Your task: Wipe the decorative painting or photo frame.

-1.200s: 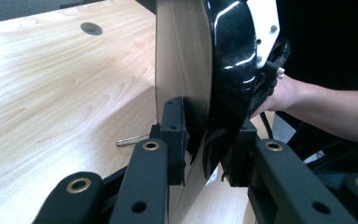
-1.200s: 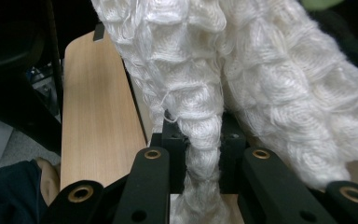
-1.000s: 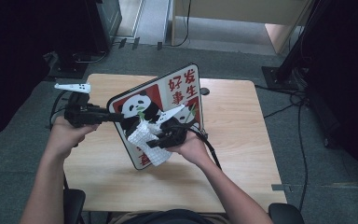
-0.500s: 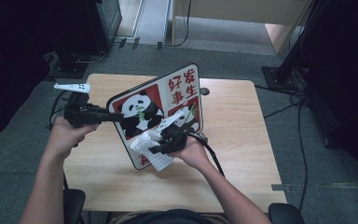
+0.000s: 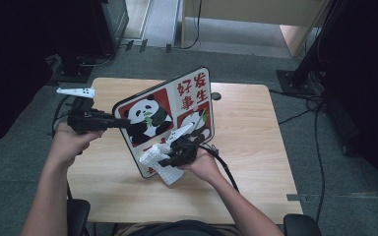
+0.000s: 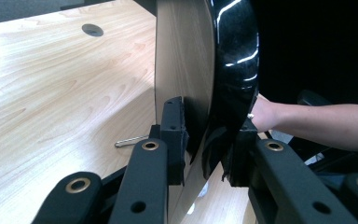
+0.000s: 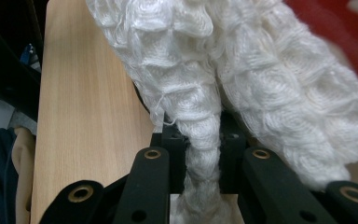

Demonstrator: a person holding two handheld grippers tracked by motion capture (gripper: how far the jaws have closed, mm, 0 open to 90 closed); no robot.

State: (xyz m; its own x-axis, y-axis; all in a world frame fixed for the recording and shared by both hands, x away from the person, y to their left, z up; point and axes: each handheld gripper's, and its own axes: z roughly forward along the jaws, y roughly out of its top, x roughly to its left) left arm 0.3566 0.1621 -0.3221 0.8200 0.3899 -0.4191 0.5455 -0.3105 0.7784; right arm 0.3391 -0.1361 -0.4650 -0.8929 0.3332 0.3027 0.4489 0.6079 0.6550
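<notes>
Left gripper (image 5: 120, 123) clamps the panda tray (image 5: 197, 93) upright while right gripper (image 5: 165, 160) pinches the white cloth (image 5: 158, 160) against its lower face, wiping seemingly midway.

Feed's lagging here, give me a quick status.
Left gripper shut on panda board edge, board tilted up. Right gripper shut on white cloth against board face. Nothing in the way.

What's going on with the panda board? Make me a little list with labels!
Work: wiping the panda board with a white cloth
Board: tilted up on edge on the wooden table
Left gripper: fingers clamp the board's edge
Right gripper: fingers pinch the cloth, at the board's lower front
Also on table: small metal key behind the board
</notes>
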